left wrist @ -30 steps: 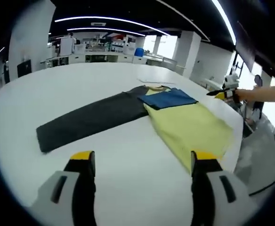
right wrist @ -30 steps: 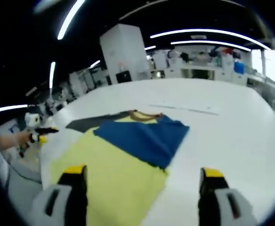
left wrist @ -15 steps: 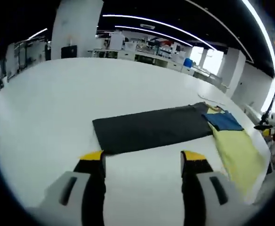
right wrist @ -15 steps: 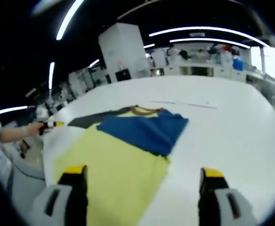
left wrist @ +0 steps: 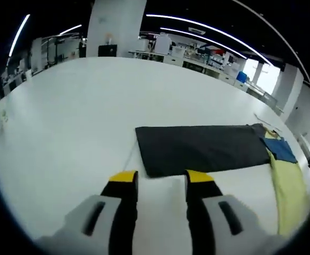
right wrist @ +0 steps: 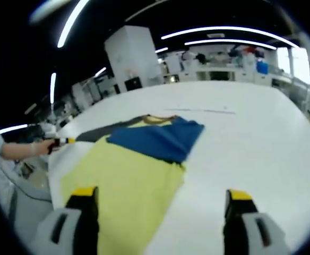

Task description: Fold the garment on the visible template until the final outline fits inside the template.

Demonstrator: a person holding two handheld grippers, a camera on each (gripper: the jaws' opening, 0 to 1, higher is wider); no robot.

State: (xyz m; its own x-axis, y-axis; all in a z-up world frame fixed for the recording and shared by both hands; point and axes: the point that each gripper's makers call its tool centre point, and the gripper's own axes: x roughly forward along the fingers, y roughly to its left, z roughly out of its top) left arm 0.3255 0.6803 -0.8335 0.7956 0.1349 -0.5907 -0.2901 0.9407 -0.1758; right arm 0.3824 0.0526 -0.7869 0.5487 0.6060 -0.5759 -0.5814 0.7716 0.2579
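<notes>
Yellow cloth with a blue folded part (right wrist: 136,175) lies flat on the big white table (right wrist: 250,154), one end touching a dark grey flat rectangle of cloth (left wrist: 200,149). Left gripper (left wrist: 157,183) hangs just over the near edge of the grey cloth, jaws a little apart, holding nothing. Right gripper (right wrist: 157,199) sits above the yellow cloth, jaws wide apart, holding nothing.
</notes>
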